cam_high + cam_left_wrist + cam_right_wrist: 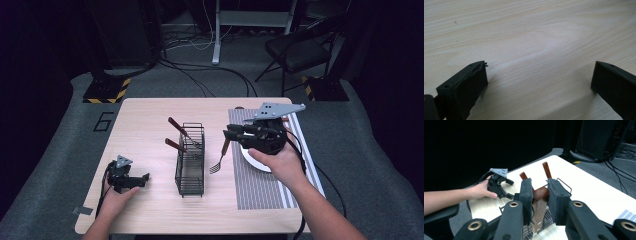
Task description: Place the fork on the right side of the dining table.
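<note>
Right gripper point(227, 134) is raised above the table point(150, 115), its jaws clamped on the wooden handle of a fork point(220, 156) that hangs tines-down beneath it. Just to this gripper's left stands a black wire basket point(190, 159) holding two more wooden-handled utensils point(177, 126). Under its rear lies a white plate point(252, 157) on a striped mat point(255, 185). Left gripper point(141, 179) rests low on the table, well apart, jaws spread wide over bare wood.

Overhead forward-down; two close gripper-mounted views.
</note>
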The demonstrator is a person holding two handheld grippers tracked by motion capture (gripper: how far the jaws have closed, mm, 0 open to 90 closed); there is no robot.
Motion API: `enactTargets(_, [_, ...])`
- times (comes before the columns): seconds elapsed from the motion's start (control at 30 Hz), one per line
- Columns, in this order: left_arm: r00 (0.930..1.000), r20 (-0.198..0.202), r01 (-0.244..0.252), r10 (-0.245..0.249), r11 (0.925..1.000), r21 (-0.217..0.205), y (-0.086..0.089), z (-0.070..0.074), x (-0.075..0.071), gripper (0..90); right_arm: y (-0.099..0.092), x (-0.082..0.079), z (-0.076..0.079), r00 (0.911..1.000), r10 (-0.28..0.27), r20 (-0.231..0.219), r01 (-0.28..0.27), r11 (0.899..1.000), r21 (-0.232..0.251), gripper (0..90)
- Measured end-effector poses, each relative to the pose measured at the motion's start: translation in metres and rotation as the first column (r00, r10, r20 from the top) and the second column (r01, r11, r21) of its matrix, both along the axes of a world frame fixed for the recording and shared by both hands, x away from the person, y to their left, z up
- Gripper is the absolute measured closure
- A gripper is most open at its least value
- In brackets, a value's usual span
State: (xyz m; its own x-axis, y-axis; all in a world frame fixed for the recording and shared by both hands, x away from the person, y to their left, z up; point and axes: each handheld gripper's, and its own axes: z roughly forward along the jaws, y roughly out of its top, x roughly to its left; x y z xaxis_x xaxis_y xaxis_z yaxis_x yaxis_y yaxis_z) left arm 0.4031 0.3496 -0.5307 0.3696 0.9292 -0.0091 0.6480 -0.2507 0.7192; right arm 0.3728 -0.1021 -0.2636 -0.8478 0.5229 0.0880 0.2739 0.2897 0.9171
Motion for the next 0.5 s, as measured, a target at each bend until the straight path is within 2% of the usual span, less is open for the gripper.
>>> enactTargets(0.17, [1.0000,0.000,0.001,-0.001,1.0000,0.001,0.000,0.000,0.000,0.3,-0.008,0.002,-0.012,0.9998,-0.019,-0.004,0.019,1.000,-0.001,74.3])
enactTargets(0.33, [1.0000,0.000,0.000,0.000,1.0000,0.001,0.000,0.000,0.000,0.3,-0.021,0.004,-0.030,0.9981,-0.061,-0.012,0.061,0.998,-0.006,74.3])
enactTargets(0.5, [1.0000,-0.002,0.003,-0.003,1.0000,0.004,0.000,0.000,0.000,0.3,-0.029,0.006,-0.039,0.9967,-0.082,-0.005,0.081,0.997,-0.018,74.3])
